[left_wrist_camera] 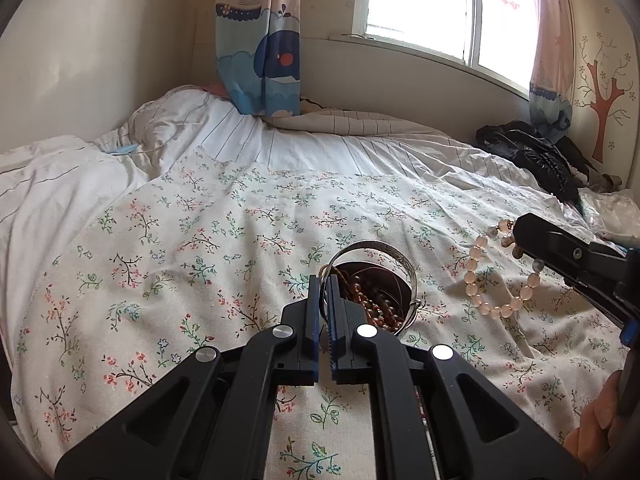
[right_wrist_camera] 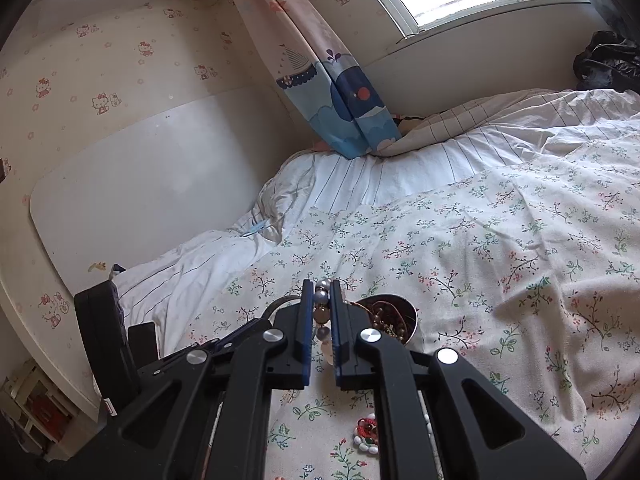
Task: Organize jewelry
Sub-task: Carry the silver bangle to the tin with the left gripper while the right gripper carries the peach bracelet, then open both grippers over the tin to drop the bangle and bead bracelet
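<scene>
Currently listed: pale bead bracelet (left_wrist_camera: 496, 280), light, limp, slippery, right gripper (right_wrist_camera: 322, 312) clamped on beads; left gripper (left_wrist_camera: 323, 292) pinching silver bangle (left_wrist_camera: 376, 252), lower centre.

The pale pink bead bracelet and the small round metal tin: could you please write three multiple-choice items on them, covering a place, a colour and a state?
1. Where does the small round metal tin stand?
A. on the windowsill
B. on the floral bedspread
C. on the floor

2. What colour are most beads of the bead bracelet?
A. pale pink
B. green
C. black

3. How is the bracelet held?
A. lying loose in the tin
B. pinched in the right tool, dangling
C. clamped by both tools

Answers: B, the tin sits on the flowered cloth; A, its hanging loop is pale pink; B, only the right tool's pads clamp it.
</scene>
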`<state>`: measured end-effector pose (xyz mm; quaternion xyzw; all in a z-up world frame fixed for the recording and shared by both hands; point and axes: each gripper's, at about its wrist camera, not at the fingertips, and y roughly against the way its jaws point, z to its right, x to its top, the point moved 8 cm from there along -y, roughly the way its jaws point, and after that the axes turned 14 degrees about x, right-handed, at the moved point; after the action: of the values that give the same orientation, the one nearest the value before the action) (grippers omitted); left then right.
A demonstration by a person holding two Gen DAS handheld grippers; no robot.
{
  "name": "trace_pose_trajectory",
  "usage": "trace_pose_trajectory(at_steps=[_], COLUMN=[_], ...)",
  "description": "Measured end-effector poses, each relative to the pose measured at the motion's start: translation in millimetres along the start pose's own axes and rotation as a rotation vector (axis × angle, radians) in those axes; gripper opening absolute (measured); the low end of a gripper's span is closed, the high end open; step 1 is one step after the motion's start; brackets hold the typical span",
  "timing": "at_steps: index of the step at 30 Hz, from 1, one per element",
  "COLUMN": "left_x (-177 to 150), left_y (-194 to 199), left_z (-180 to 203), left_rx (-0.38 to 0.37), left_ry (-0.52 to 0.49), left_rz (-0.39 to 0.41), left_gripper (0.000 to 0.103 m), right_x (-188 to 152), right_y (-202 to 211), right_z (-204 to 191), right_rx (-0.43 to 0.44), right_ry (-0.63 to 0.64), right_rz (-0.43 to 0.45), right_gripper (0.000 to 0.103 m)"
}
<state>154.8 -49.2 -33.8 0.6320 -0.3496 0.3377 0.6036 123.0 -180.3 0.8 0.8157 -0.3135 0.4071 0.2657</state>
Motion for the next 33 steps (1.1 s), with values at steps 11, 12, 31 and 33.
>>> trace_pose_trajectory(at_steps=[11,12,31,33], left_x=[4.1,4.6,11.6,11.1], left_y=[-19.1,-21.0,-53.8,-56.7], left_z=[11.9,13.2,35.0,35.9], left_rx=[-0.016,-0.018,-0.044,-0.045], left_ry=[-0.012,-0.013,-0.026,-0.027], left_rz=[-0.022,-0.024,-0.065,-0.071], left_gripper=[0.003,0.003,0.004,0.004], right_x=[5.7,6.1,8.0,6.7], right_y=[-16.7,-18.6,-56.2,-61.8], right_z=[11.7,12.9,36.8,38.0], right_rx=[0.001,0.001,-0.022,-0.023], right_ry=[-0.011,-0.010,-0.001,0.006], right_rz=[-0.020,-0.022,-0.083,-0.095], right_gripper=[0.009,0.009,0.009,0.009])
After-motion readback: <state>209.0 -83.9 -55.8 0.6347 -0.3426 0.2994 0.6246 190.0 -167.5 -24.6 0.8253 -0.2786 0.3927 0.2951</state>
